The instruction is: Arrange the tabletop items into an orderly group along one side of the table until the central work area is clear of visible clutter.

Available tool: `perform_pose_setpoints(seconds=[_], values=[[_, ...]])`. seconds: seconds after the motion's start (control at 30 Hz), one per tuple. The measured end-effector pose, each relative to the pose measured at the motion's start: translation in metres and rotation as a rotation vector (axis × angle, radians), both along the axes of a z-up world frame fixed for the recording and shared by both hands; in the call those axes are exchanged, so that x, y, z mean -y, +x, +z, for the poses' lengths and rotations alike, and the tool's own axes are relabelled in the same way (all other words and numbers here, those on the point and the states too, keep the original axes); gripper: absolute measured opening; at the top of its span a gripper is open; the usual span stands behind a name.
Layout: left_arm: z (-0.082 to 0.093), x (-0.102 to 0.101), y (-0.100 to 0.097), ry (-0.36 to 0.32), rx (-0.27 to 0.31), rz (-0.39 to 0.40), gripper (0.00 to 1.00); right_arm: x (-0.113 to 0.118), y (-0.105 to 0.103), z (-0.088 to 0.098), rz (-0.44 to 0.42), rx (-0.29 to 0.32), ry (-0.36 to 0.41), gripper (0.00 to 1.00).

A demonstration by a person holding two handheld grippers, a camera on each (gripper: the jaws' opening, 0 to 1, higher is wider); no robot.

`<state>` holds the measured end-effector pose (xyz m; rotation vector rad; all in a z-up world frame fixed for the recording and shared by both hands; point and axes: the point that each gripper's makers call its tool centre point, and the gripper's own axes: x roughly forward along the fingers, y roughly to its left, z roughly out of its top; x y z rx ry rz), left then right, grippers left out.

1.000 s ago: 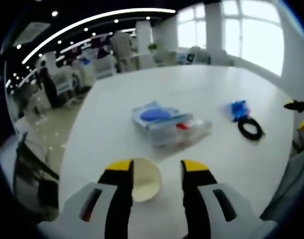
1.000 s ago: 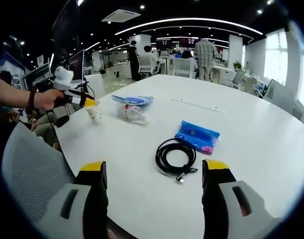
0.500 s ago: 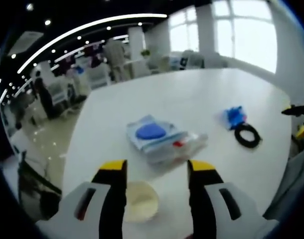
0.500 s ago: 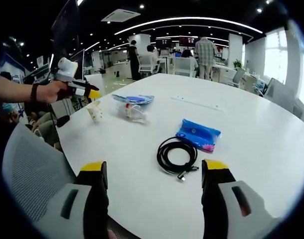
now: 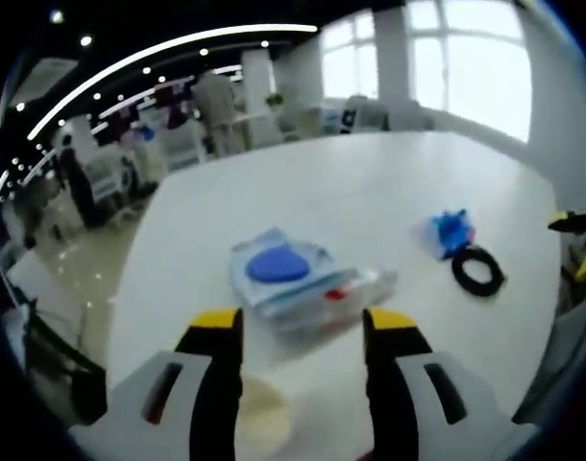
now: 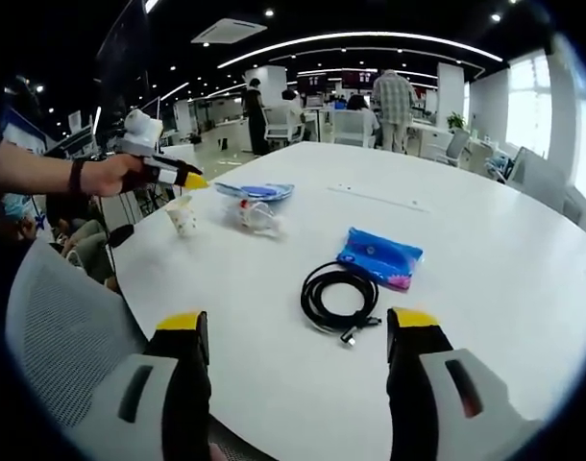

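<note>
Presently the left gripper [image 5: 293,331] hovers with jaws spread wide and empty above a paper cup [image 5: 262,416], which stands upright on the white table [image 5: 370,192] near its edge, between and below the jaws. Just beyond lies a clear plastic pouch [image 5: 298,279] with a blue item inside. A blue packet [image 6: 379,257] and a coiled black cable [image 6: 339,299] lie touching, well apart from the cup, near the table's middle. The right gripper [image 6: 295,331] hangs open, holding nothing, short of the cable. In my judgement the cup is placed at the side and the left gripper is free. The next move calls for gathering the cable and packet toward the cup and pouch.
</note>
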<state>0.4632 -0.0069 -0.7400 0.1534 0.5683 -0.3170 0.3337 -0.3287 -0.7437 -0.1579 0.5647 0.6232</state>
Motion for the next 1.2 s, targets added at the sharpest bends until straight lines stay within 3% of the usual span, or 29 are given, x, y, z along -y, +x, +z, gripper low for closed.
perform_pose_setpoints(seconds=[0.17,0.3,0.53,0.7,1.2], values=[[-0.007,0.005,0.006,-0.004,-0.011,0.011,0.47,0.0,0.001,-0.001,0.0,-0.004,0.002,0.75],[-0.018,0.005,0.011,0.053,-0.022,-0.017,0.47,0.0,0.0,-0.002,0.003,-0.007,0.003,0.75],[-0.02,0.009,0.025,0.096,-0.008,-0.055,0.48,0.002,0.001,-0.003,-0.002,-0.015,0.007,0.74],[-0.022,0.015,0.035,0.165,0.001,-0.119,0.49,0.001,0.001,-0.004,-0.001,-0.018,0.008,0.74],[-0.04,0.018,0.043,0.206,-0.03,-0.179,0.47,0.003,0.002,-0.006,-0.016,-0.027,0.011,0.73]])
